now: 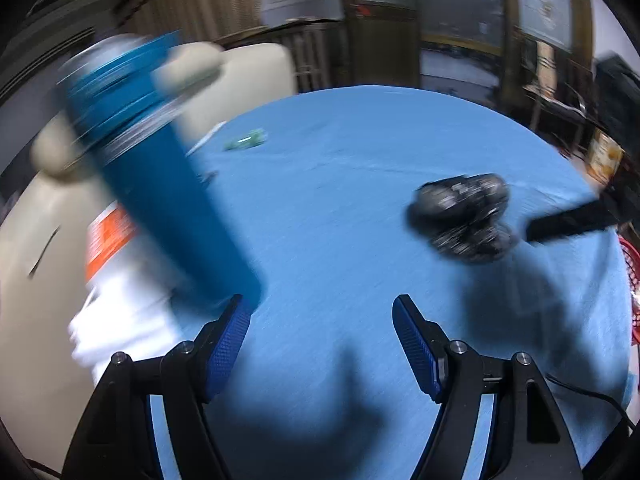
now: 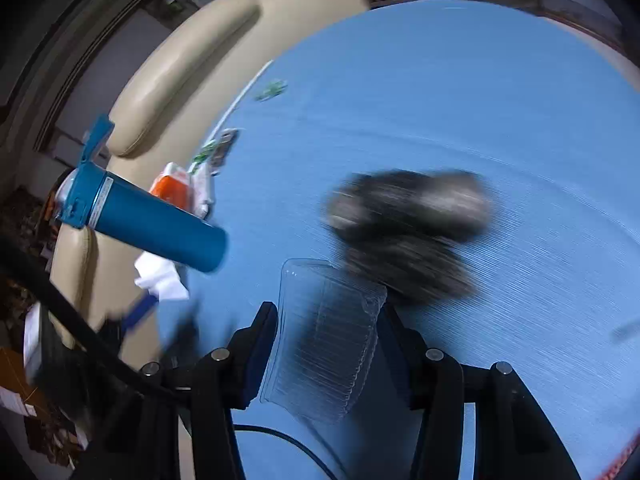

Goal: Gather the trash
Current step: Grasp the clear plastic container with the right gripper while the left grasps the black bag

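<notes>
My right gripper (image 2: 326,320) is shut on a clear plastic clamshell container (image 2: 320,344) and holds it above the blue tablecloth (image 2: 460,120). My left gripper (image 1: 322,312) is open and empty over the cloth. A crumpled black bag (image 1: 464,216) lies on the cloth ahead and right of it; the bag is blurred in the right wrist view (image 2: 408,232). A small green wrapper (image 1: 246,142) lies far back, also seen in the right wrist view (image 2: 272,90). White crumpled paper (image 1: 120,320) and an orange-and-white packet (image 1: 108,236) lie at the left edge.
A tall blue bottle (image 1: 160,168) stands at the table's left edge, close to my left finger; it also shows in the right wrist view (image 2: 148,220). Cream chairs (image 1: 248,80) stand behind it. A red basket (image 1: 634,280) is at the far right edge.
</notes>
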### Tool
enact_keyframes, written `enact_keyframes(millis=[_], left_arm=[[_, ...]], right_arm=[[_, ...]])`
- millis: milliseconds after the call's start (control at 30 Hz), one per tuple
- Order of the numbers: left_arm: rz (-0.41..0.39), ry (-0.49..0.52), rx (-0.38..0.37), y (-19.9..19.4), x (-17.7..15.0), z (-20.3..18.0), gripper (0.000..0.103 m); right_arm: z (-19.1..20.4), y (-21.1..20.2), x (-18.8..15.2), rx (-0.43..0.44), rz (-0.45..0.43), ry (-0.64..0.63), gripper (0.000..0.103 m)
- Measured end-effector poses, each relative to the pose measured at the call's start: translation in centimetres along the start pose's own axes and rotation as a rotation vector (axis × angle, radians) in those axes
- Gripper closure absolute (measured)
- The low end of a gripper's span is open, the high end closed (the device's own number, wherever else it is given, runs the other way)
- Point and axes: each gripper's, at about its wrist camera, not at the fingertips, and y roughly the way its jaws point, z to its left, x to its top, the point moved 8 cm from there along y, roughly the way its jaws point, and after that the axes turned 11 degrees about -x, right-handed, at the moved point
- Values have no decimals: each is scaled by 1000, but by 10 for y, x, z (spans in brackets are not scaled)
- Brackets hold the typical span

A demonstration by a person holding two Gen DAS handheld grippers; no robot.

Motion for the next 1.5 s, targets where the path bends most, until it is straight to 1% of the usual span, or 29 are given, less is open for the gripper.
enact_keyframes(millis=[100, 167, 233, 267, 367, 467, 533, 600, 733, 867, 1000, 1067, 1100, 1267, 1300, 1333, 1367, 1467, 1500], left_arm=[[29, 38, -88, 32, 27, -34, 29], [56, 49, -128, 52, 43, -53, 29], [61, 66, -154, 65, 56, -68, 29], [65, 86, -153, 73, 63, -75, 28], [80, 153, -135, 90, 79, -92, 28], [88, 221, -133, 100, 90, -105, 28], [94, 254, -129, 105, 93, -110, 26], [102, 280, -130, 110, 95, -113, 24], [143, 311, -121, 124, 90, -117, 24], [150, 316, -123, 126, 80, -122, 24], [145, 316, -119, 124, 76, -122, 24], [141, 311, -122, 121, 75, -121, 24], [140, 310, -124, 124, 80, -120, 24], [137, 299, -130, 121, 79, -120, 24], [134, 295, -135, 121, 77, -120, 26], [133, 290, -142, 119, 76, -120, 32], [134, 288, -144, 119, 74, -121, 40], [143, 280, -125, 118, 72, -120, 48], [143, 276, -123, 117, 72, -122, 49]], right_arm=[[-51, -21, -12, -96, -28, 37, 49], [-84, -32, -16, -174, -57, 59, 49], [-111, -33, -18, -219, -62, 94, 48], [-118, -32, -18, -223, -61, 103, 48], [-130, -30, -17, -188, -55, 122, 46], [-132, -30, -13, -184, -70, 107, 44], [-130, -29, -12, -222, -74, 70, 44], [-126, -26, -14, -213, -74, 52, 44], [-126, -22, -17, -197, -70, 68, 44], [-127, -23, -21, -176, -74, 93, 44], [-126, -26, -22, -177, -82, 92, 44], [-126, -30, -23, -172, -90, 95, 42], [-125, -32, -23, -170, -94, 95, 41], [-125, -37, -25, -169, -109, 99, 41], [-125, -39, -26, -168, -113, 103, 41], [-124, -41, -27, -167, -117, 106, 41], [-124, -44, -28, -166, -123, 109, 40], [-124, -51, -31, -165, -139, 122, 40], [-125, -54, -33, -162, -146, 128, 40]])
